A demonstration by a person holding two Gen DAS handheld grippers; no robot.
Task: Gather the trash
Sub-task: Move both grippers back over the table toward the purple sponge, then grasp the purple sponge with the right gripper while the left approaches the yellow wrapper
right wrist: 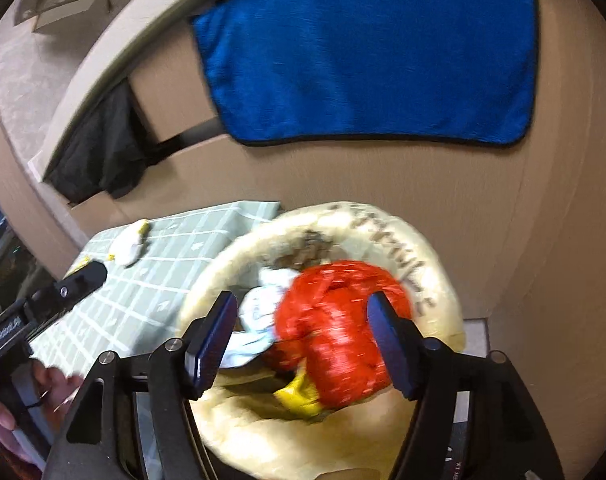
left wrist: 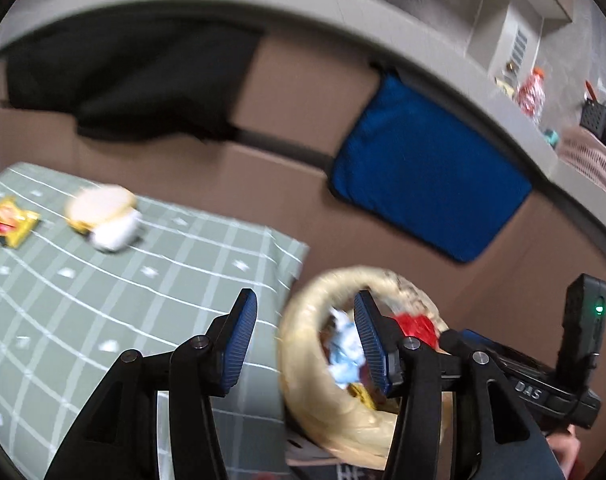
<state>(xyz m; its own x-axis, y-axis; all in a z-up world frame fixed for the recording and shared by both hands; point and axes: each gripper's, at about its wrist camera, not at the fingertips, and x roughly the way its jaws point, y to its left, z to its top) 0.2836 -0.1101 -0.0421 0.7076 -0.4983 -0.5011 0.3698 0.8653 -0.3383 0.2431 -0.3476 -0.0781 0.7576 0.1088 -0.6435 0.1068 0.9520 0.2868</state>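
The red wrapper (right wrist: 335, 328) is lying in the cream bin (right wrist: 431, 256) at the lower centre of the right wrist frame, between the parted fingers of the right gripper (right wrist: 303, 344), which is open and gripping nothing. The left gripper (left wrist: 305, 340) is also standing open at the bin's rim. Only the left view is showing the yellow packet (left wrist: 9, 222) and the white piece (left wrist: 103, 216) waiting at the left on the checked tablecloth (left wrist: 103, 300).

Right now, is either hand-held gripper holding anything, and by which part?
Neither. The left hand-held gripper is open and empty. The right hand-held gripper is open above the bin; the red wrapper lies between its fingers, ungripped.
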